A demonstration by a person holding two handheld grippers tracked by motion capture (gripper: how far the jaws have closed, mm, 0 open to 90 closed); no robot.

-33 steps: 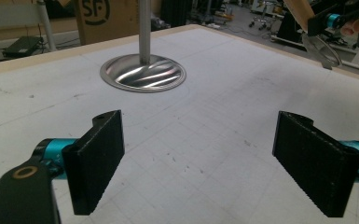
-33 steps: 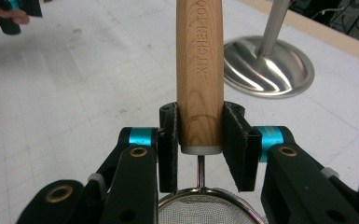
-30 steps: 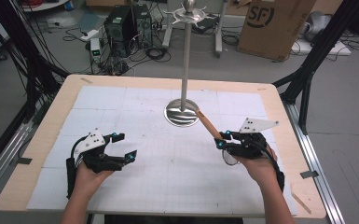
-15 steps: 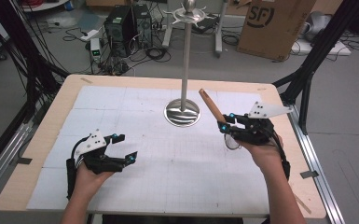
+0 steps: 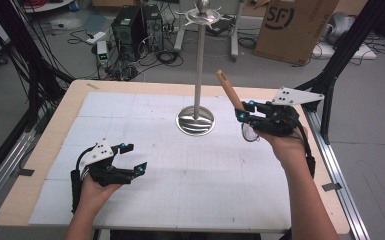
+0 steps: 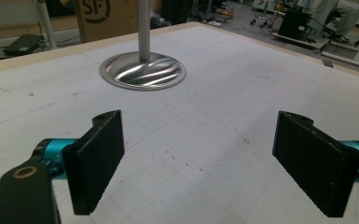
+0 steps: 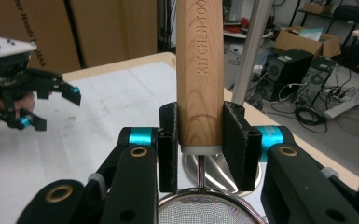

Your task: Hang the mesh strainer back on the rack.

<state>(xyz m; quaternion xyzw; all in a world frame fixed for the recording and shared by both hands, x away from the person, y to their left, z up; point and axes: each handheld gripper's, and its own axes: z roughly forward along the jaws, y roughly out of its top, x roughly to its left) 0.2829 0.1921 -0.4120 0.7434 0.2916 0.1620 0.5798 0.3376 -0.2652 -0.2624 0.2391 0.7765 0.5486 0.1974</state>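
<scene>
The strainer [image 5: 240, 111] is now carried clear of the tabletop near its right edge, just right of the stand [image 5: 196, 120], where a second ago it was held lower, close to the surface beside the stand's base. It is clamped by its wooden handle [image 7: 199, 70] in the right gripper [image 7: 200, 135], handle up and mesh [image 7: 205, 212] hanging below the jaws, so the lift is judged to lead toward hanging it on the hooks [image 5: 201, 16] at the stand's top. The left gripper [image 6: 200, 158] is kept unmoved over the front-left of the tabletop, jaws spread and nothing between them.
</scene>
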